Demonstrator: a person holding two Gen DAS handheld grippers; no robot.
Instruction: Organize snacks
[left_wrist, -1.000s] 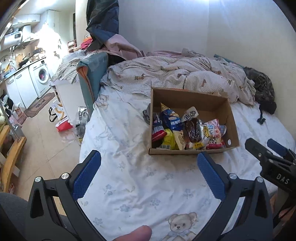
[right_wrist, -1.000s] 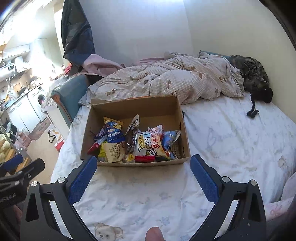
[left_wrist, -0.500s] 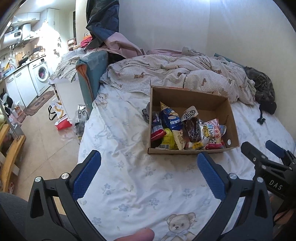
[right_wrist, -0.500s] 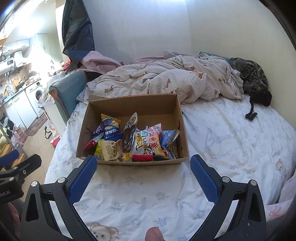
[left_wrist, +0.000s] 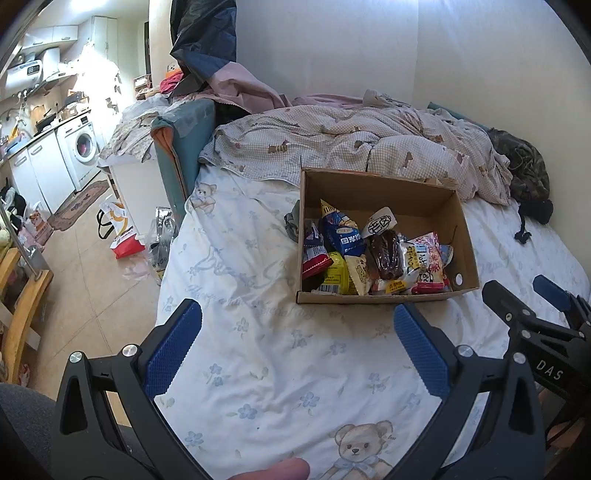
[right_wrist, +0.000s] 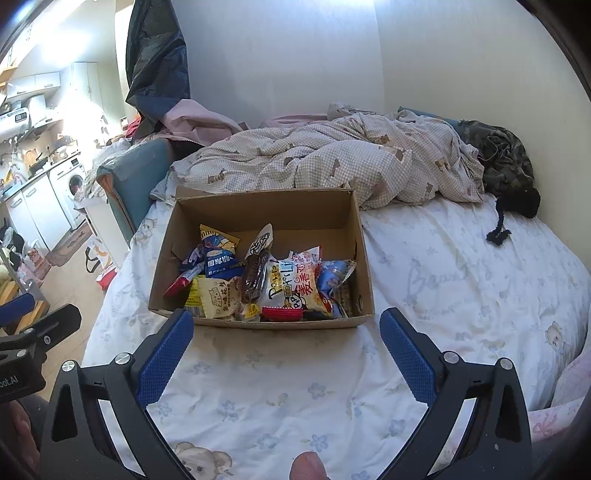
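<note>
A brown cardboard box stands on the bed and holds several snack packets piled at its near end. It also shows in the right wrist view, with the snack packets inside. My left gripper is open and empty, above the sheet, short of the box and to its left. My right gripper is open and empty, just in front of the box's near wall. The right gripper also shows at the right edge of the left wrist view.
The bed has a white flowered sheet. A checked duvet lies bunched behind the box. A dark garment lies at the far right by the wall. The bed's left edge drops to a tiled floor with bags.
Both grippers have moved a little forward toward the box, which looks slightly larger in the right wrist view. Both stay open and empty. The box and snacks have not moved.
</note>
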